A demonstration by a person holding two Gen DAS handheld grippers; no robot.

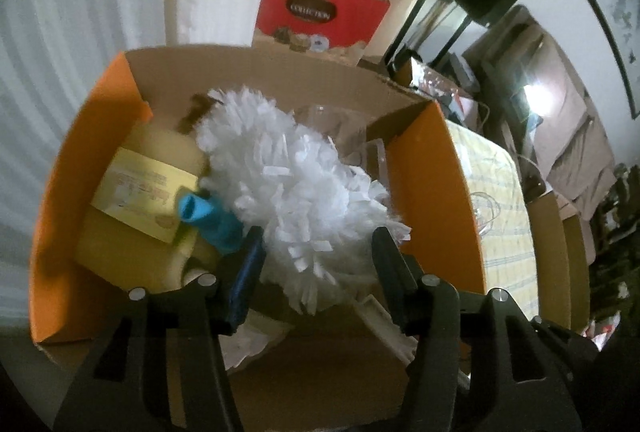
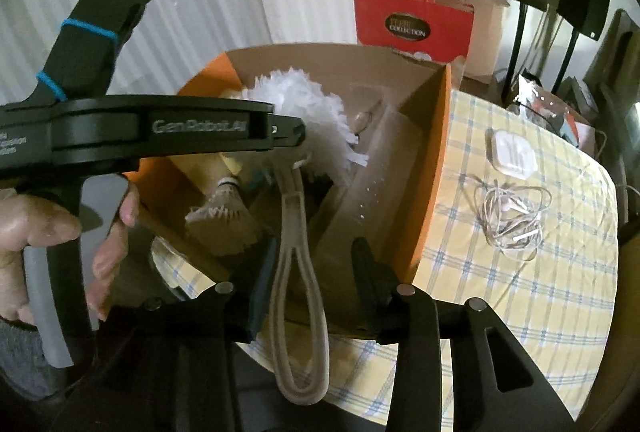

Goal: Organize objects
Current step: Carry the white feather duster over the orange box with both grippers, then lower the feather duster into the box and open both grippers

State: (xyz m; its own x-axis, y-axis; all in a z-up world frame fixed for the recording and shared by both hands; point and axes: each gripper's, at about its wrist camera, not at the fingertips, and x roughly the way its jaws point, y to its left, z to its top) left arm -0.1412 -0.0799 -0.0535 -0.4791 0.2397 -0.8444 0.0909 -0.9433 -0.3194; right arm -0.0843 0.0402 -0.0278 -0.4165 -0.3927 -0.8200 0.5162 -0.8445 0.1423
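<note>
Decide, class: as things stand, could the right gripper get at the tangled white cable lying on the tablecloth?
Probably yes. The cable lies in the open on the checked tablecloth, outside the box, with nothing over it. The right gripper is open, though the duster handle sits between its fingers.

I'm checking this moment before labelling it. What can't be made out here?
- Box floor, left wrist view: covered by the white duster head.
- Yellow package label, left wrist view: print blurred.
- Left gripper grip, right wrist view: fingertips buried in duster fluff.
- Clear item behind duster: shape unclear.
</note>
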